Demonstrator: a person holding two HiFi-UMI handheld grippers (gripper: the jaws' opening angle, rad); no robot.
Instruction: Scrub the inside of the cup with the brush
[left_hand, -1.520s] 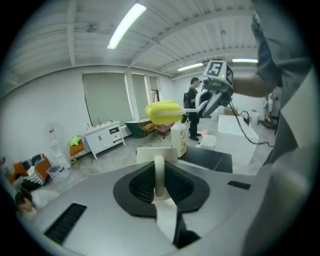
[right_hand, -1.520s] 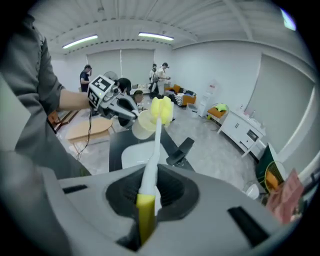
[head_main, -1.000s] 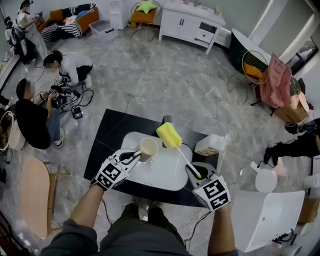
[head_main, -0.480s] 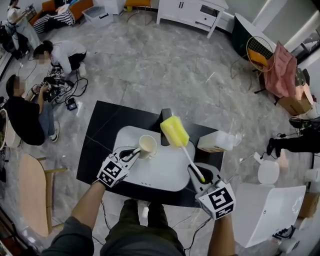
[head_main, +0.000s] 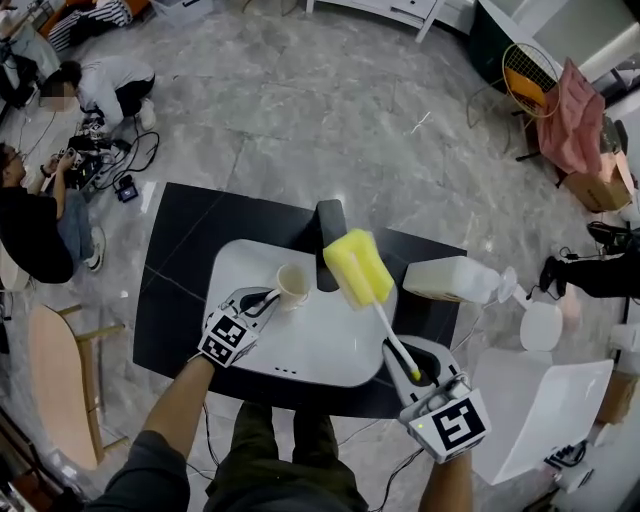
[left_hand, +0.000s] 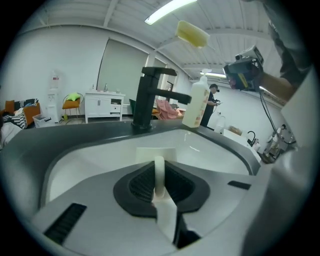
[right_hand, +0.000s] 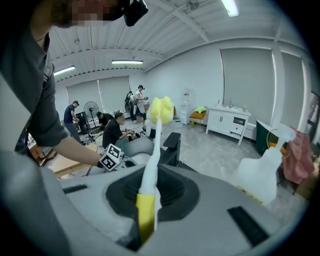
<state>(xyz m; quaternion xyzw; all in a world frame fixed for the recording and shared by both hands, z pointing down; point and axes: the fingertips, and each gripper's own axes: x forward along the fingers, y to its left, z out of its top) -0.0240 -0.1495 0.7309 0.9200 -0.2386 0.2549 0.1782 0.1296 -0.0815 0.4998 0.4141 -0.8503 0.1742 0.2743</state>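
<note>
A cream cup rests low in the white sink, and my left gripper is shut on its handle. In the left gripper view that handle shows as a cream loop pinched between the jaws, with the cup body just beyond it. My right gripper is shut on the yellow end of a brush's white handle. The brush's yellow sponge head hangs above the basin, to the right of the cup and apart from it.
A black faucet stands at the sink's far rim. A white spray bottle lies on the black counter to the right. Several people work on the floor at far left. A wooden chair stands at left.
My left gripper has come down with the cup, from above the basin to low inside the sink. The brush has sunk a little and stays raised beside the cup.
</note>
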